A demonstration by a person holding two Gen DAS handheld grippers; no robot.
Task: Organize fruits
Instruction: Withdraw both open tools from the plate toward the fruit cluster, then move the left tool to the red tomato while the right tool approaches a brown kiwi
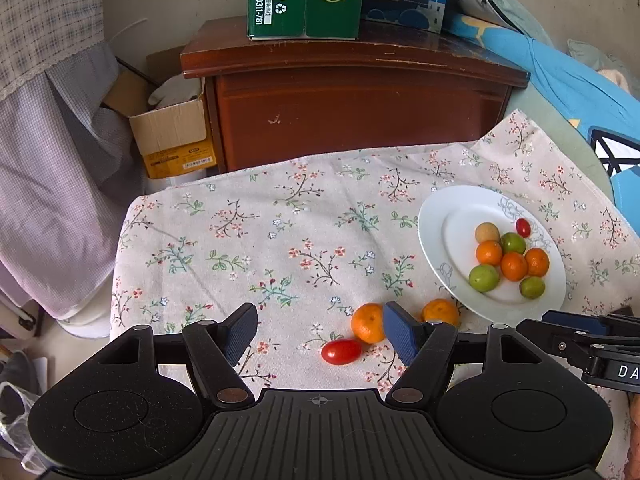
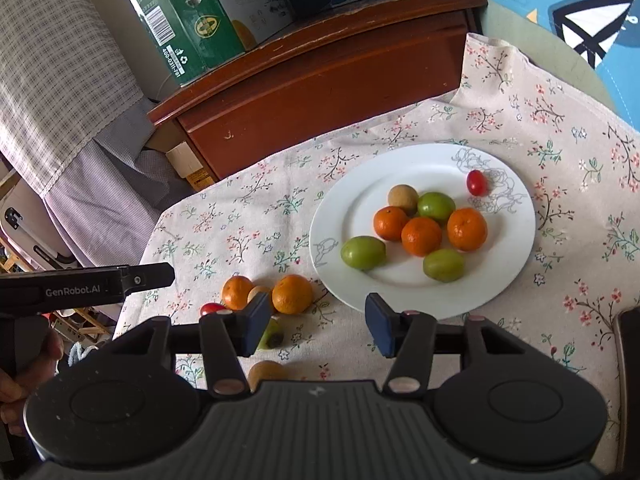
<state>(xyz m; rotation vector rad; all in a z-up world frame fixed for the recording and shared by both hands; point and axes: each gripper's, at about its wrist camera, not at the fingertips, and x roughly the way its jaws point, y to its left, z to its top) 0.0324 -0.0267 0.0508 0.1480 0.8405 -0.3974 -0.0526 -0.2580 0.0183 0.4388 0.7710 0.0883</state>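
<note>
A floral cloth [image 1: 240,240] covered the table, and on its right side sat a white plate [image 2: 352,200]. The plate held eight fruits: three oranges [image 2: 421,236], three green fruits [image 2: 363,253], one tan longan [image 2: 403,197] and one cherry tomato [image 2: 476,182] near the far rim.

Loose fruit lay on the cloth just left of the plate. From the right wrist view I counted two oranges [image 2: 292,294], a tomato [image 2: 212,309], a green fruit [image 2: 271,336] partly behind a finger, a longan [image 2: 266,374] close to the gripper body, and what looked like another longan [image 2: 258,293] wedged between the oranges. That made about six, though the hidden ones were hard to be sure of.

The left gripper [image 1: 320,330] hung low over the cloth with its jaws wide apart and nothing in them; one loose orange [image 1: 368,323] and the tomato [image 1: 341,351] lay between its fingers, toward the right pad. The right gripper [image 2: 318,322] was likewise spread wide and empty, aimed at the plate's near rim.

The step in hand seemed to be gathering the loose fruit onto the plate, a bit over halfway done. The next move probably called for centring the left jaws on the orange or tomato, closing gently, then carrying it to a bare patch of plate.
</note>
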